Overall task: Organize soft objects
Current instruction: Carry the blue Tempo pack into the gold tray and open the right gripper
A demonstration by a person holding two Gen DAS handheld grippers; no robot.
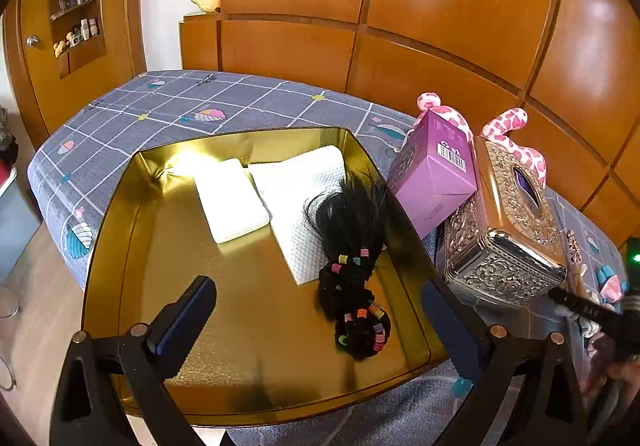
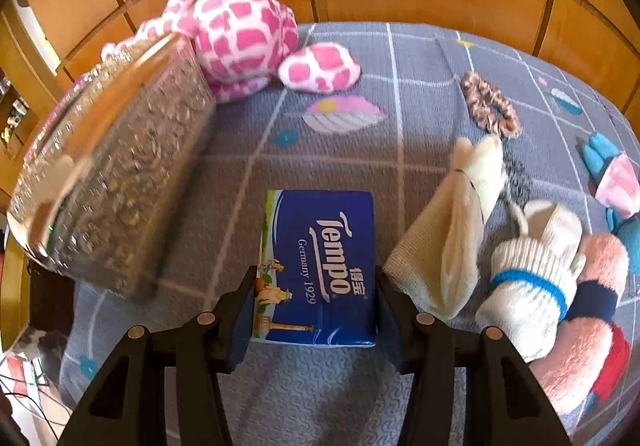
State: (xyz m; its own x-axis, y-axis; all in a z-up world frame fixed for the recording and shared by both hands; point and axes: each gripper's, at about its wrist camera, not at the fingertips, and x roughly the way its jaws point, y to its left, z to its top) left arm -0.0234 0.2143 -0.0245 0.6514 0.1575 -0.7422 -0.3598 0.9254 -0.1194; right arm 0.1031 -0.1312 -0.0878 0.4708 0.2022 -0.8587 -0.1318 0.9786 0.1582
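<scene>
Left wrist view: your left tongs point(image 1: 320, 320) stand spread wide and grasp nothing, poised over the gold tray point(image 1: 120, 246) on the bed point(image 1: 168, 102). Inside the tray lie a white pad point(image 1: 230, 200), a folded white cloth point(image 1: 294, 182) and a black hairpiece point(image 1: 352, 246) bound with coloured bands. In the right wrist view, your right tongs point(image 2: 316, 310) are clenched on the blue Tempo tissue pack point(image 2: 324, 262), just above the bedspread, between the ornate metal box point(image 2: 116, 174) and a pile of socks point(image 2: 532, 270).
</scene>
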